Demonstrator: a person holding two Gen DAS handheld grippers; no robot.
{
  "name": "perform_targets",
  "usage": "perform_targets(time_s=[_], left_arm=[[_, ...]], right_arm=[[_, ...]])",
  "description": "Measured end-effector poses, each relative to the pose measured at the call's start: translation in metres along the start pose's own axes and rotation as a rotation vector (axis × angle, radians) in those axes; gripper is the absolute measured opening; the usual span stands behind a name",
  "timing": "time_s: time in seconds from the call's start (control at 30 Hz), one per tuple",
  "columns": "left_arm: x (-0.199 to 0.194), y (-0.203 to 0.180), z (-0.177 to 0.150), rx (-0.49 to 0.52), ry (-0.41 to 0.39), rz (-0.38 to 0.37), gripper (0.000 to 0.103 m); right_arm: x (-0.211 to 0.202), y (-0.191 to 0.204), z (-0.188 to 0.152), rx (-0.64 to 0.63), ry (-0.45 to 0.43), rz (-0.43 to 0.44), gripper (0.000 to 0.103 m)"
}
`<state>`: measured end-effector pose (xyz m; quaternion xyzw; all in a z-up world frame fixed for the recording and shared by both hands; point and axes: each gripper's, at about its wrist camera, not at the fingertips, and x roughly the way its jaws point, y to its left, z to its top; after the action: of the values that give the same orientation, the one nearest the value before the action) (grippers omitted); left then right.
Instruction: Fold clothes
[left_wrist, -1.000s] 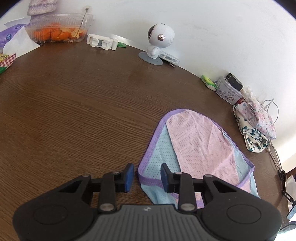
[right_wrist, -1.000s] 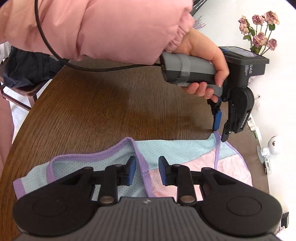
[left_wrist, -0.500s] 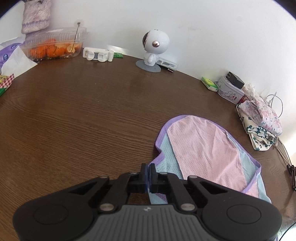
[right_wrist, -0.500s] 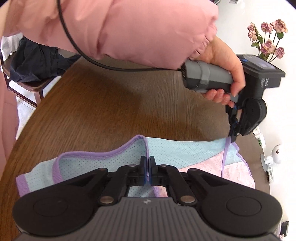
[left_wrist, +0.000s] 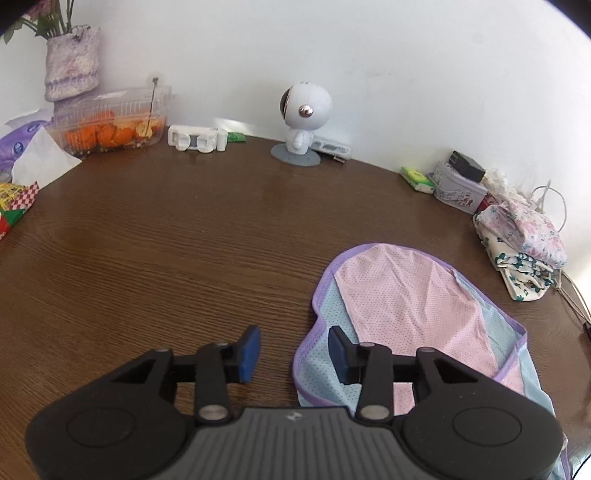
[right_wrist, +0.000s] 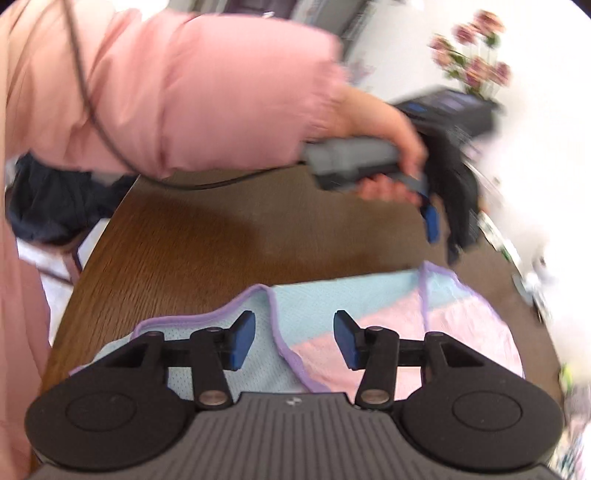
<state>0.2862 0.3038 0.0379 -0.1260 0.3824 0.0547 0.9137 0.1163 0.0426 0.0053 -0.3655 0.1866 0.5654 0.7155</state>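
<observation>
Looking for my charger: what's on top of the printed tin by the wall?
A small black box lies on the printed tin. Whether it is a charger I cannot tell; the tin's contents are hidden.

Left gripper: jaws, clamped on the purple hem of the garment half a second ago, are opening; the pads no longer press the cloth. Right gripper: likewise released, jaws opening over the hem. Both sit higher above the cloth. The folded-over edge now lies loose on the table.
</observation>
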Motion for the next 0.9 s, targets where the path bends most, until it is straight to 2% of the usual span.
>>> perform_targets(time_s=[0.1, 0.27, 0.33, 0.47, 0.63, 0.7, 0.77, 0.83, 0.9], left_arm=[[-0.016, -0.025, -0.006, 0.084, -0.002, -0.058, 0.043], [-0.038, -0.075, -0.016, 0.221, 0.006, -0.166, 0.057], [-0.038, -0.104, -0.018, 0.267, 0.020, -0.215, 0.061], [-0.024, -0.162, -0.022, 0.361, 0.058, -0.263, 0.062], [0.012, -0.220, -0.019, 0.416, 0.144, -0.265, 0.062], [0.027, -0.237, -0.016, 0.438, 0.170, -0.238, 0.061], [0.043, -0.249, -0.013, 0.458, 0.192, -0.210, 0.059], [0.058, -0.257, -0.010, 0.468, 0.221, -0.199, 0.054], [0.073, -0.261, -0.006, 0.468, 0.251, -0.203, 0.038]], right_arm=[[-0.030, -0.024, -0.022, 0.183, 0.012, -0.059, 0.048], [-0.087, -0.056, -0.074, 0.462, 0.036, -0.229, 0.049], [-0.105, -0.059, -0.093, 0.519, 0.057, -0.298, 0.049], [-0.114, -0.061, -0.117, 0.557, 0.106, -0.357, 0.048], [-0.089, -0.074, -0.132, 0.591, 0.134, -0.351, 0.040], [-0.078, -0.089, -0.139, 0.648, 0.121, -0.331, 0.039], [-0.070, -0.103, -0.146, 0.710, 0.104, -0.294, 0.033], [-0.062, -0.116, -0.154, 0.771, 0.086, -0.252, 0.030], [-0.058, -0.123, -0.161, 0.795, 0.075, -0.234, 0.028]])
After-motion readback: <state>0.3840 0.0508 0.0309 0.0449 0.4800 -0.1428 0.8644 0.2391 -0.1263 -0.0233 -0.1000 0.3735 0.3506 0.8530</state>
